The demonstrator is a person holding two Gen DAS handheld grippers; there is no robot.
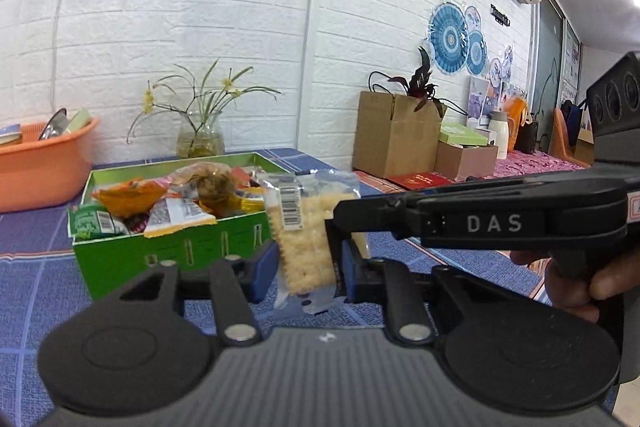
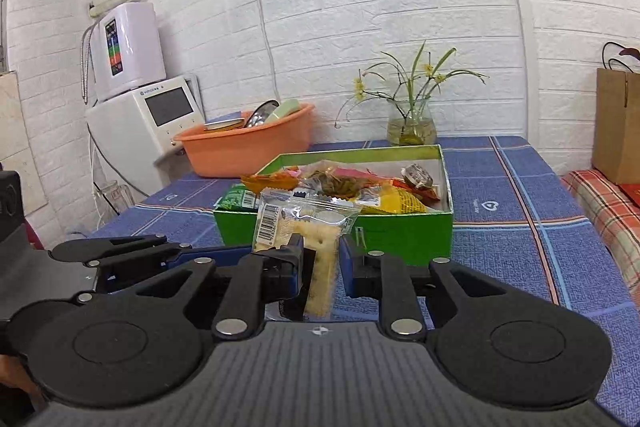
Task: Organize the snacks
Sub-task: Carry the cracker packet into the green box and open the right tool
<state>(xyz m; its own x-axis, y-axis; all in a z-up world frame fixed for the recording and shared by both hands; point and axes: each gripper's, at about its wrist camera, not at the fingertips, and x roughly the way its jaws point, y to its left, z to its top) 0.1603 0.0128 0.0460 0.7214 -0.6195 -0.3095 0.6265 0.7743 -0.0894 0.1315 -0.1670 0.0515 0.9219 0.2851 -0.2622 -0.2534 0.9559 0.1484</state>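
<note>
Tablecloth (image 2: 520, 211), blue-checked, before white brick wall (image 2: 360, 7)

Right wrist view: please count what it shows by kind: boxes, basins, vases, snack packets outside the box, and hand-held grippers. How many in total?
Green box: 1
Orange basin: 1
Glass vase: 1
Cracker packet outside the box: 1
Hand-held grippers: 2, the right hand-held gripper and the left hand-held gripper
Total: 6
</note>
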